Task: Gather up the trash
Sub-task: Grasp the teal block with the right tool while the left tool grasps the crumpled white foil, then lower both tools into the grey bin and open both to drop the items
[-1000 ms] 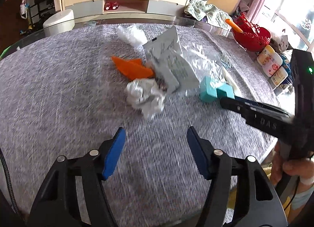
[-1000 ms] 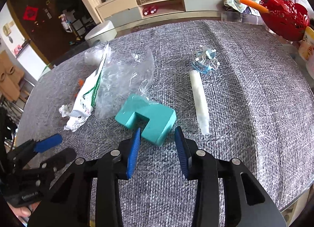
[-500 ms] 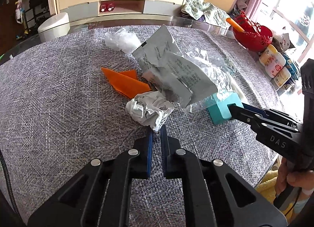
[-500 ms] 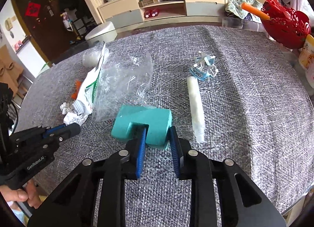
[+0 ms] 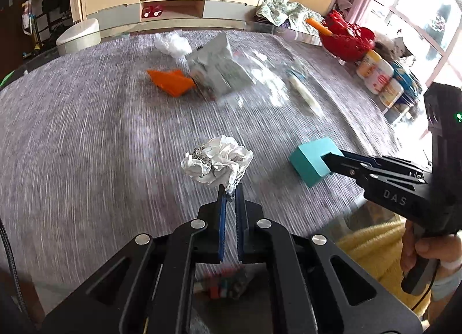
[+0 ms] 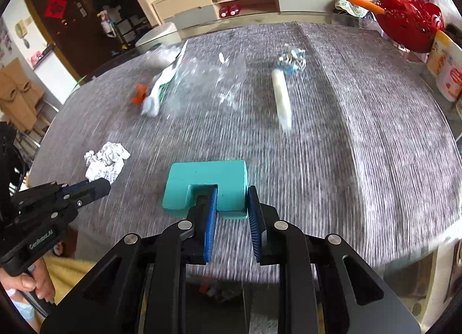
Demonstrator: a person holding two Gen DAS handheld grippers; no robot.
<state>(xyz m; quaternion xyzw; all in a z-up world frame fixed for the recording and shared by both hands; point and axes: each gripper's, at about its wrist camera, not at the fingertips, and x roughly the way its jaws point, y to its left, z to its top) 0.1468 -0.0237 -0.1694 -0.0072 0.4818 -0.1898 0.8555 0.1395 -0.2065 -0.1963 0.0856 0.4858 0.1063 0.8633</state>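
Both tools are loaded; the left tool (image 5: 228, 194) has its jaws pressed almost together on a thin corner of the paper wad (image 5: 217, 163), which juts out past the tips over the near part of the counter (image 5: 72, 143); the right tool (image 6: 231, 207) pinches one leg of the teal block (image 6: 206, 182), one pad inside the notch, the other on the outer face. The rest of the trash lies well apart on the far side: an orange scrap (image 5: 170, 82), a grey pouch (image 5: 216, 68), clear film (image 6: 210, 80), a white tube (image 6: 282, 100). No bin shows plainly; something colourful sits below the counter edge, too blurred to name.

The weak point, I'd say, is the wad; held by so little paper, it could tear or slip free on a quick swing. The block hangs off-centre from one leg, so it may pivot in the pads and drop; the two tools are also near each other and could knock together.
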